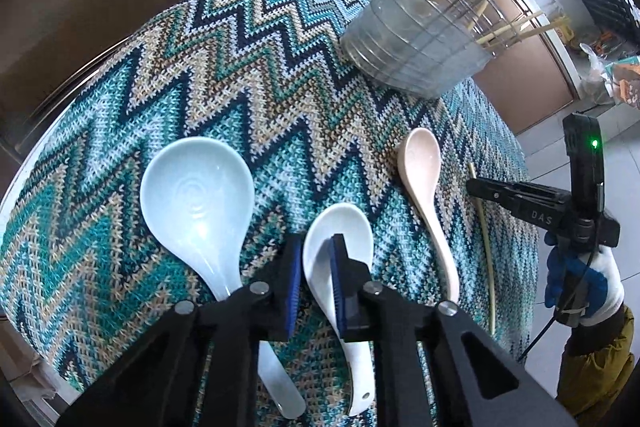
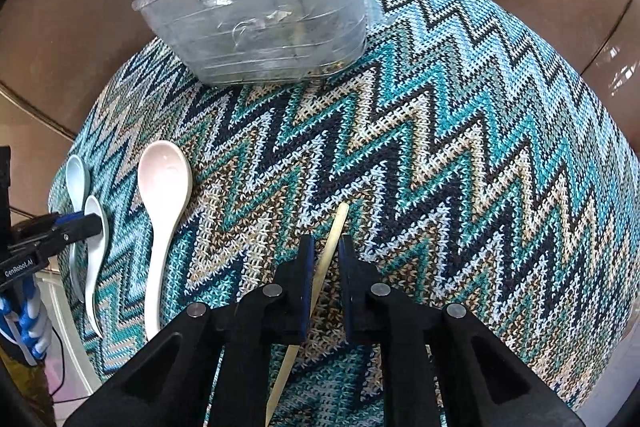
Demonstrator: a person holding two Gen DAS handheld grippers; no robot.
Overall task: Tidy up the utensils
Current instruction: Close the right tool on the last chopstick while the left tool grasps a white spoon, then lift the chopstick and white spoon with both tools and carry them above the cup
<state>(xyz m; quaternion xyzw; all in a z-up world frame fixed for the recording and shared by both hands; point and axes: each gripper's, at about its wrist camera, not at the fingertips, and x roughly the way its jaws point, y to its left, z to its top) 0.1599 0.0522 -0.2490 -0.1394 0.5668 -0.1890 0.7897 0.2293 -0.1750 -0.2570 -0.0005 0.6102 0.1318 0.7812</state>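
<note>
Black left gripper (image 1: 314, 269) is clamped on the white spoon's (image 1: 340, 231) bowl rim, left of the wire holder (image 1: 416, 47). Beside it, the pale blue spoon (image 1: 196, 203) and pink spoon (image 2: 164, 195) lie on the zigzag cloth (image 2: 460, 147). Farther right, the right gripper (image 2: 323, 259) pinches a bamboo chopstick (image 2: 334, 235).

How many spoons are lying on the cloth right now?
3: a big pale blue spoon on the left, a white spoon between the left gripper's fingers, and a pink spoon beside it. None seem hidden.
</note>
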